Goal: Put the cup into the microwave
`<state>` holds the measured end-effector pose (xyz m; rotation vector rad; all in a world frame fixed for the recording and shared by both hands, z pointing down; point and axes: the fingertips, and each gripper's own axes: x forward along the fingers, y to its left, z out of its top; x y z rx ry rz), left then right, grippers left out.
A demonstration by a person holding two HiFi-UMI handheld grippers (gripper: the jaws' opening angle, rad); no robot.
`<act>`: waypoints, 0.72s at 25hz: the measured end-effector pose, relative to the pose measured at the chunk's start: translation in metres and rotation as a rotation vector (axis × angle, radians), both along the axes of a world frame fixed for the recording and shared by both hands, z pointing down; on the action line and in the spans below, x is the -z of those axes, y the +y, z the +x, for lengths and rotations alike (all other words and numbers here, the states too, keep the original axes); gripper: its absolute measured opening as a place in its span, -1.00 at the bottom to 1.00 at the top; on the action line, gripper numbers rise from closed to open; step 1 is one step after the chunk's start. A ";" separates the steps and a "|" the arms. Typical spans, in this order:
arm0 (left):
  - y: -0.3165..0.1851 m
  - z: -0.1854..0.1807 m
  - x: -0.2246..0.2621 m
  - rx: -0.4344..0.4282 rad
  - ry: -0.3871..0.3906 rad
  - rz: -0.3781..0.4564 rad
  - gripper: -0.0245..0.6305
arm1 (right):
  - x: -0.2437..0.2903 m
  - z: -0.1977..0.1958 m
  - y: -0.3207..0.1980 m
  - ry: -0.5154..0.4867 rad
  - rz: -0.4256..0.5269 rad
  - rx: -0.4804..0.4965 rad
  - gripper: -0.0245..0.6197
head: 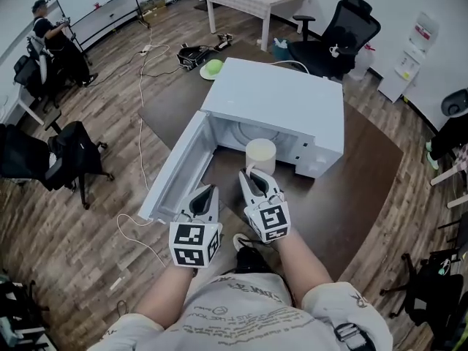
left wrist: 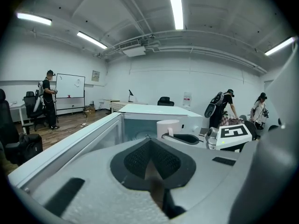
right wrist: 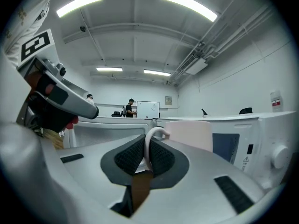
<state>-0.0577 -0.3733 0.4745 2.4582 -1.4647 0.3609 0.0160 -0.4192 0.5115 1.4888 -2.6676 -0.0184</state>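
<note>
The right gripper has its jaws clamped on the handle of the cup, keeping it upright before the open microwave at twelve o'clock. The left gripper, jaws clenched on nothing, waits by the door at nine.

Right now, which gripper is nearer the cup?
Right. The right gripper is shut on the handle of the cup, at the opening of the microwave. The left gripper is left of the cup, apart from it, near the open door, empty.
</note>
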 end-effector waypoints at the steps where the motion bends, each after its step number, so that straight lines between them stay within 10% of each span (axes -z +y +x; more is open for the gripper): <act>1: -0.002 -0.001 -0.003 0.001 -0.007 -0.003 -0.89 | -0.005 0.000 -0.005 0.005 0.001 -0.002 -0.83; 18: -0.030 -0.004 -0.021 -0.018 -0.047 -0.006 -0.89 | -0.065 0.010 -0.088 0.134 0.012 -0.143 -0.82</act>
